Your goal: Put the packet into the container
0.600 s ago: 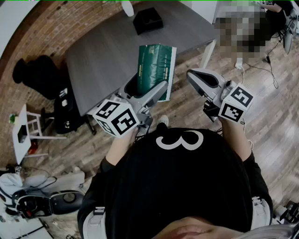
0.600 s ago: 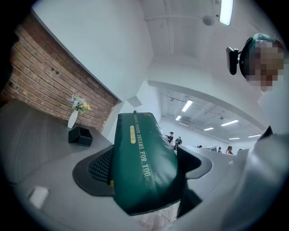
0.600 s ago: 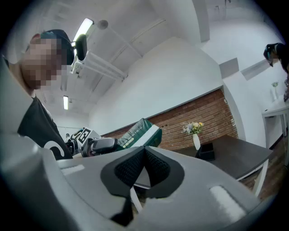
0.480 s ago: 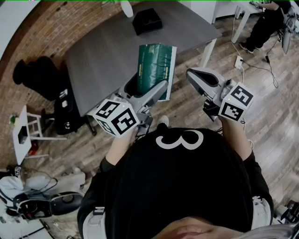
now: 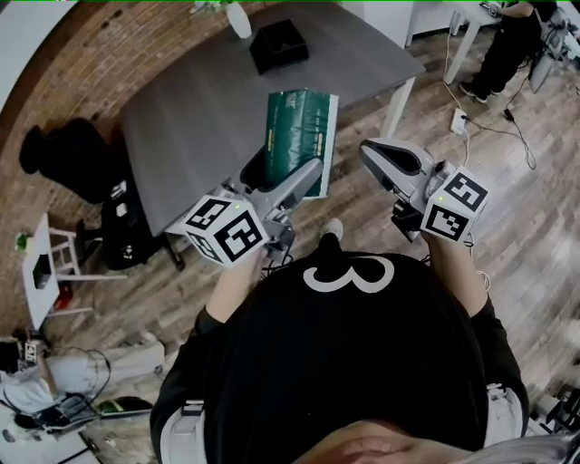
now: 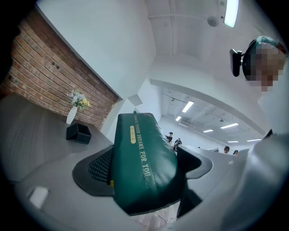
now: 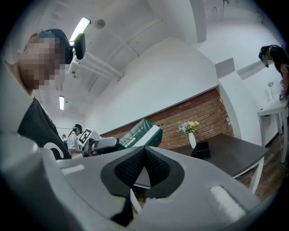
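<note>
A dark green packet (image 5: 297, 127) with a white edge stands upright between the jaws of my left gripper (image 5: 285, 169), held in the air over the near edge of the grey table (image 5: 199, 100). In the left gripper view the packet (image 6: 141, 162) fills the gap and both pads press on its sides. The black open container (image 5: 277, 45) sits at the table's far end, well beyond the packet, and shows small in the left gripper view as the container (image 6: 78, 132). My right gripper (image 5: 372, 154) hovers to the right of the table, shut and holding nothing (image 7: 144, 168).
A white vase (image 5: 237, 18) with flowers stands just behind the container. A table leg (image 5: 403, 104) drops to the wooden floor near my right gripper. A dark chair (image 5: 82, 159) and a white stool (image 5: 45, 263) stand at the left. People are in the room's far right.
Almost nothing: the whole view has shifted slightly. The left gripper keeps its hold on the packet and the right gripper stays shut beside it.
</note>
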`<state>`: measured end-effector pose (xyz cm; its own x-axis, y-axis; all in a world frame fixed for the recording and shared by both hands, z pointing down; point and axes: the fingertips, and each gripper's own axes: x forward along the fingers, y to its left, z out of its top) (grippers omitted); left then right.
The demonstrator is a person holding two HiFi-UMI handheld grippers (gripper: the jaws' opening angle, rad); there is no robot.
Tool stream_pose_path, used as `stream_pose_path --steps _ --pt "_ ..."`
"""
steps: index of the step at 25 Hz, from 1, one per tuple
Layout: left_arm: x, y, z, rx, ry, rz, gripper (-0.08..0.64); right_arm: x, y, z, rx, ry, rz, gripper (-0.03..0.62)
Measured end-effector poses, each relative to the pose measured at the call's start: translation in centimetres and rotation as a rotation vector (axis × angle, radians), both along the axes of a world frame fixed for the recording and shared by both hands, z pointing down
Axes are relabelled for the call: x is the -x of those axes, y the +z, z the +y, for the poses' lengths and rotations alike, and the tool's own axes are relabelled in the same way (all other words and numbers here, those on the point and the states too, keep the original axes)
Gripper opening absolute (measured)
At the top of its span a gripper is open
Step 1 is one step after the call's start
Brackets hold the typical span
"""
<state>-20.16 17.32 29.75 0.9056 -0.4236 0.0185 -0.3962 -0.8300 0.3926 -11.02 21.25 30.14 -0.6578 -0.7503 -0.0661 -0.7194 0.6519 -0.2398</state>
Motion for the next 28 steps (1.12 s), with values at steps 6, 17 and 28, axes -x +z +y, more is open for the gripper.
stream_pose_path --steps 6,17,28 --pt "-0.4 1.7 -1.2 0.032 0.015 0.012 0.453 -1.0 2.0 -1.0 0.048 0.043 -0.021 0.002" --pt "-4.8 3.0 -11.8 0.120 -0.002 0.010 0.453 -6.6 3.6 -10.5 0.149 0.075 -0.054 0.002" --pt "-8.4 3.2 -23.0 0.135 -0.004 0.001 0.453 -10.1 3.9 -22.1 0.186 0.070 -0.047 0.002"
